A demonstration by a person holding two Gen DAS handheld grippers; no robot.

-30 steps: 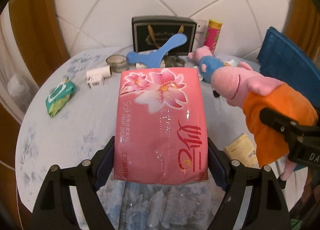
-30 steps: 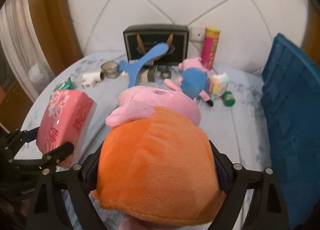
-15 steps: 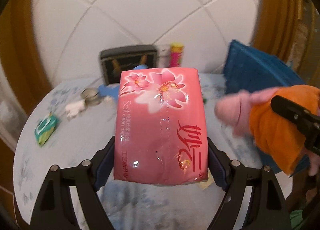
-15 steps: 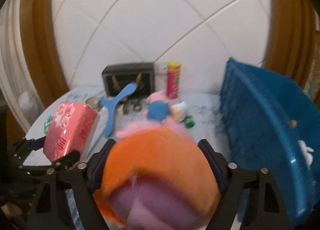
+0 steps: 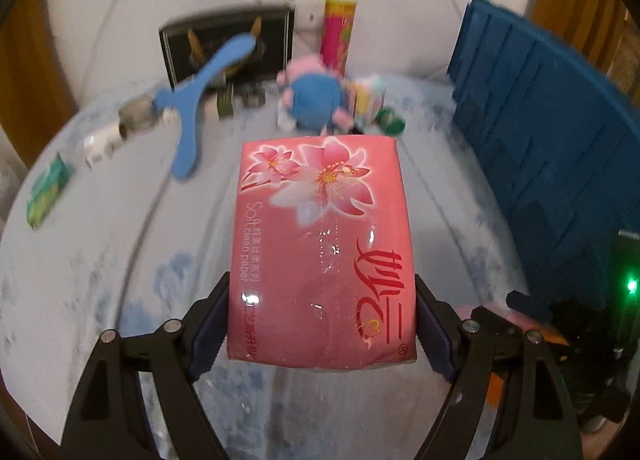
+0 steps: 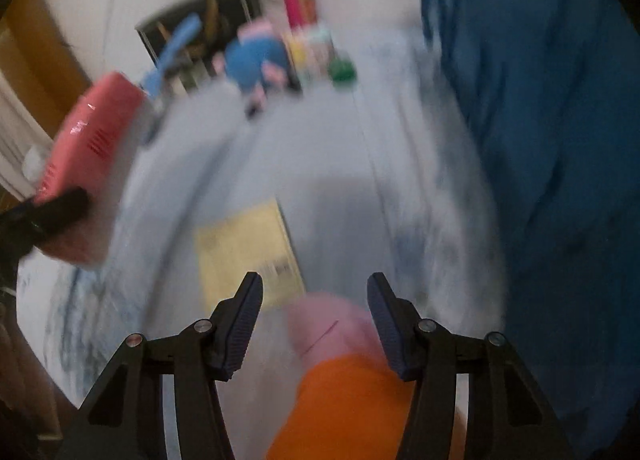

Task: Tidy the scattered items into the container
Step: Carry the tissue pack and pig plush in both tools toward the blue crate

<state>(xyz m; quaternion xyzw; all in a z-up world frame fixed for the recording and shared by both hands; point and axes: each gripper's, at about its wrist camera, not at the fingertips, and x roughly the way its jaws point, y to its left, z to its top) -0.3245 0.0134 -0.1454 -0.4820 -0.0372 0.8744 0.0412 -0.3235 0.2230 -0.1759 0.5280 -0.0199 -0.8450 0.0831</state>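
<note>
My left gripper is shut on a pink tissue pack and holds it above the round table. The pack also shows at the left of the blurred right wrist view. My right gripper is open. The pink and orange plush pig lies loose between and below its jaws; I cannot tell what it rests on. The blue basket stands at the right, and fills the right of the right wrist view.
On the table are a blue plush, a blue Y-shaped toy, a red can, a black box, a green packet, a small white box and a yellow packet.
My right gripper has opened and let the plush pig go; the pig has dropped low in its view. The right wrist view has swung down. My left gripper still holds the tissue pack.
</note>
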